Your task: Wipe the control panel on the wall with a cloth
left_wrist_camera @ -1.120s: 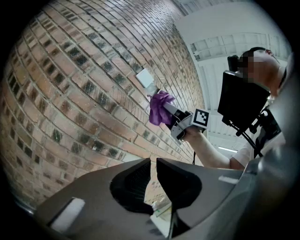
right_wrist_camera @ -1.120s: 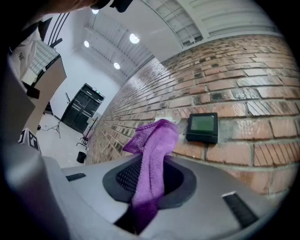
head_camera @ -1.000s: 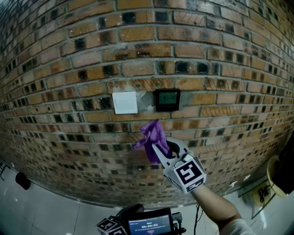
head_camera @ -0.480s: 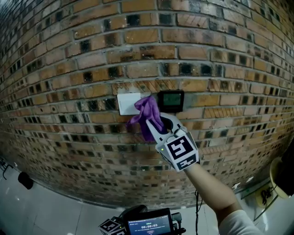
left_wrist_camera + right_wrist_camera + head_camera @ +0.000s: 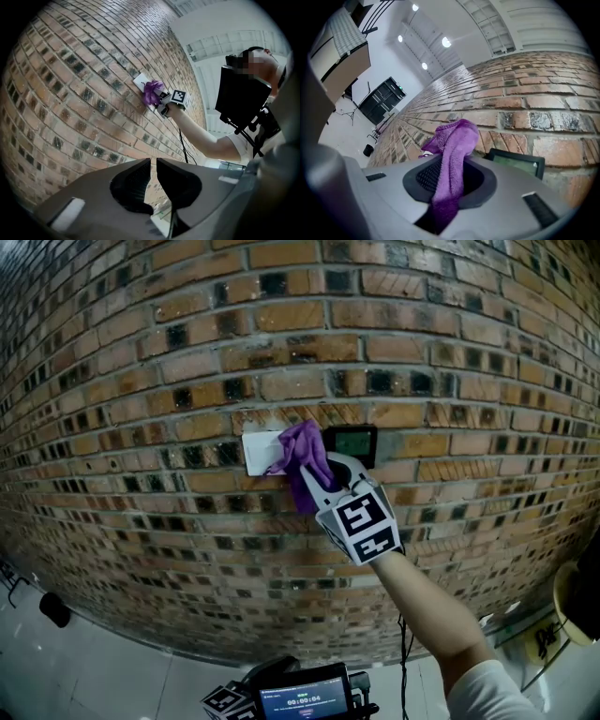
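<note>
Cloth (image 5: 302,457), purple, sits bunched against the brick wall (image 5: 141,381) in the head view, over the gap between a white plate (image 5: 259,453) and the dark control panel (image 5: 359,441), held by the right gripper (image 5: 319,479). In the left gripper view, the left gripper (image 5: 153,161) has its jaws drawn together, with nothing between them. In the right gripper view, the jaws pinch the cloth, with the panel just beside it.

Right arm (image 5: 427,610) reaches up, right gripper (image 5: 319,474) clamped on the cloth (image 5: 302,451); left gripper (image 5: 153,161) hangs low, jaws seemingly together.
</note>
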